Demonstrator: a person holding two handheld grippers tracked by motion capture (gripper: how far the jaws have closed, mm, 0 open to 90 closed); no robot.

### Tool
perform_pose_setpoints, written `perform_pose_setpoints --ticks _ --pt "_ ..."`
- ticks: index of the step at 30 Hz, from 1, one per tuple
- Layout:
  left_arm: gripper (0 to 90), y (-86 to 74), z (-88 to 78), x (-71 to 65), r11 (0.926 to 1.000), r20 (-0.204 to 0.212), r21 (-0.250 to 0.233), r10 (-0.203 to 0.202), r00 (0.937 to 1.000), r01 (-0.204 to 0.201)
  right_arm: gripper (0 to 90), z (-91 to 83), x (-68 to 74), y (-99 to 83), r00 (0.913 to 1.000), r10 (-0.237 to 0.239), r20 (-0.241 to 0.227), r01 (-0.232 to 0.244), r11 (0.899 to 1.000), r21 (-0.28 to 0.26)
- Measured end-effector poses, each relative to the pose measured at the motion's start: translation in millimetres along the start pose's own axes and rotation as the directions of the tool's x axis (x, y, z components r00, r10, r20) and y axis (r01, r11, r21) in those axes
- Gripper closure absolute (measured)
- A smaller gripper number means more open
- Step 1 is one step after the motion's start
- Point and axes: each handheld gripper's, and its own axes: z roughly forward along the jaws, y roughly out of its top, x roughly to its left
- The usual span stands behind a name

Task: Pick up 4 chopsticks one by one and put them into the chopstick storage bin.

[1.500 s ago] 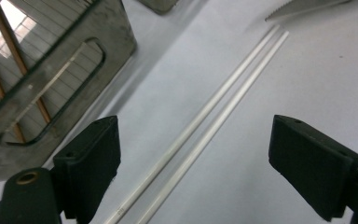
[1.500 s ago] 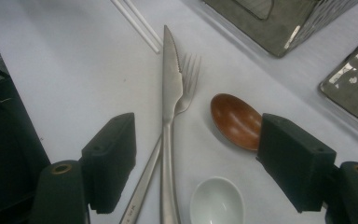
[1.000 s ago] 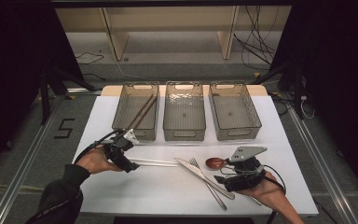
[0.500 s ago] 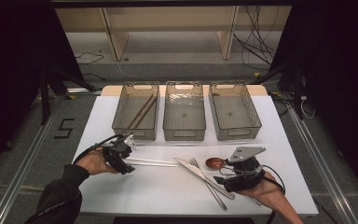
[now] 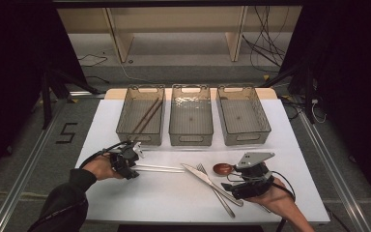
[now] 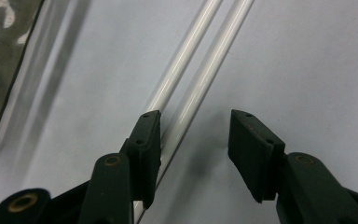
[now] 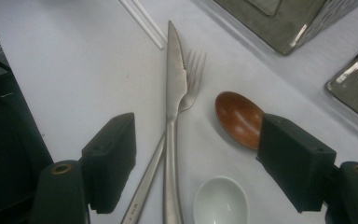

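So, left gripper (image 5: pixel 136 155) has dropped onto the near ends of the white chopsticks (image 5: pixel 159 168) since a second ago, when it hung a bit higher by the front of the left bin (image 5: pixel 140 137). Its jaws have just been closing and now stand roughly half open, straddling the pair in the left gripper view (image 6: pixel 193 140): one stick (image 6: pixel 205 77) runs between the pads, the other (image 6: pixel 179 60) sits against the inner face of the left pad (image 6: pixel 148 140) (can't tell if it's inside the gap or pinned under the pad edge). Right pad is clear of both, so no grip yet. The chopsticks lie flat on the mat (image 5: pixel 174 203), left of centre, just in front of the left bin, tips pointing toward the knife (image 5: pixel 211 183). Right gripper (image 5: pixel 229 187) hasn't moved: it sits near the mat's front right, jaws wide and holding nothing, with the knife and fork (image 5: pixel 215 191) crossed between them in the right gripper view (image 7: pixel 196 154), brown spoon (image 7: pixel 237 119) and white spoon (image 7: pixel 220 200) just beside. The left bin already has two dark chopsticks (image 5: pixel 145 116); the middle bin (image 5: pixel 191 137) and right bin (image 5: pixel 246 135) look bare. My read: sorting by type, white pair next for the left bin. Risk is closing on one stick only and leaving the second behind, so the jaws may need a slight shift to catch both.
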Motion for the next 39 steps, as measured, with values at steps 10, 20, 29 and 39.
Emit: perform_pose_setpoints --ticks 10,20,29,39 --pt "61.2 5.3 0.5 -0.1 0.9971 0.057 0.075 0.010 0.9983 -0.014 29.2 0.7 0.1 -0.2 1.0000 -0.004 -0.007 0.004 1.000 0.003" --pt "74.9 6.9 -0.2 -5.7 0.9919 0.076 0.091 0.081 0.9938 -0.088 29.3 0.4 0.3 -0.1 1.0000 -0.004 -0.007 0.004 1.000 0.004" --pt "78.4 5.6 -0.9 -8.9 0.9844 0.082 0.085 0.147 0.9857 -0.154 29.4 0.3 0.4 -0.2 1.0000 -0.003 -0.006 0.003 1.000 0.007" --pt "82.7 6.1 -1.3 -14.1 0.9704 0.093 0.091 0.215 0.9721 -0.224 29.8 -0.8 0.4 0.3 1.0000 -0.005 -0.004 0.005 1.000 0.003"
